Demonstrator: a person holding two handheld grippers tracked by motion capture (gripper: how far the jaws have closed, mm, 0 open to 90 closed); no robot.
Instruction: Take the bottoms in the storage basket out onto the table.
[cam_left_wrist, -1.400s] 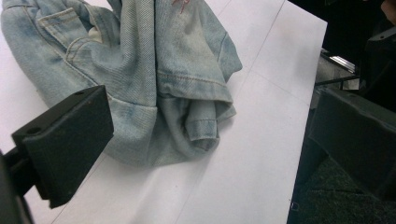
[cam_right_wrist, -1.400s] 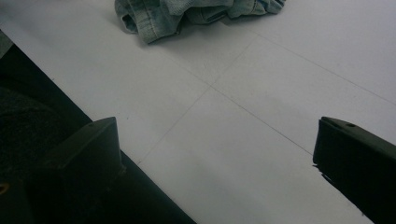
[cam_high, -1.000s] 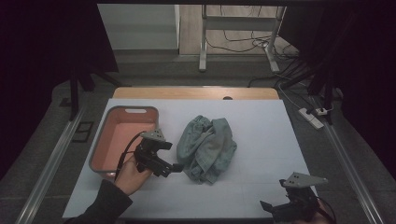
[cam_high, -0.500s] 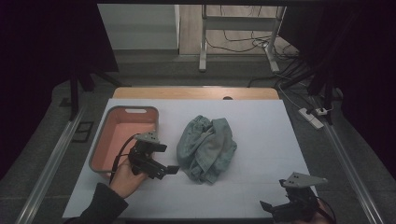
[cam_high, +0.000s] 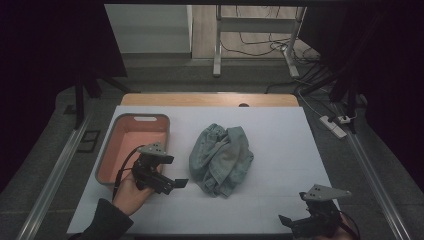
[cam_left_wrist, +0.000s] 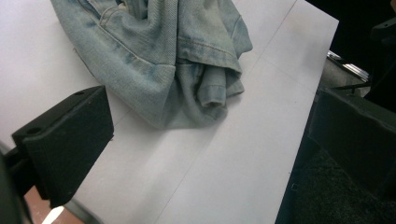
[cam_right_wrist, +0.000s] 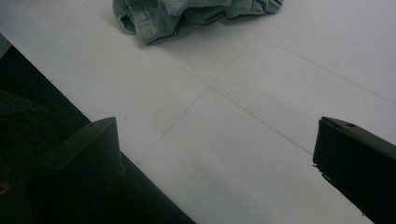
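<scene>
On the white desk (cam_high: 280, 150) the crumpled denim garment (cam_high: 221, 159) lies at three o'clock of the left hand-held gripper (cam_high: 167, 182) — just beside it, jaws wide and empty. The right hand-held gripper (cam_high: 295, 226), also open and empty, sits well apart at the garment's five o'clock — the left is nearer.

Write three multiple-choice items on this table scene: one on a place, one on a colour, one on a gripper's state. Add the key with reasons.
1. Where does the denim garment lie?
A. in the basin
B. on the white table top, right of the basin
C. on the floor

2. What colour is the basin?
A. salmon pink
B. green
C. black

3. How is the left gripper?
A. shut on the garment
B. shut on the basin rim
C. open, holding nothing

Key: B, it sits crumpled mid-table; A, its walls show pink; C, its jaws stand apart beside the cloth.
</scene>
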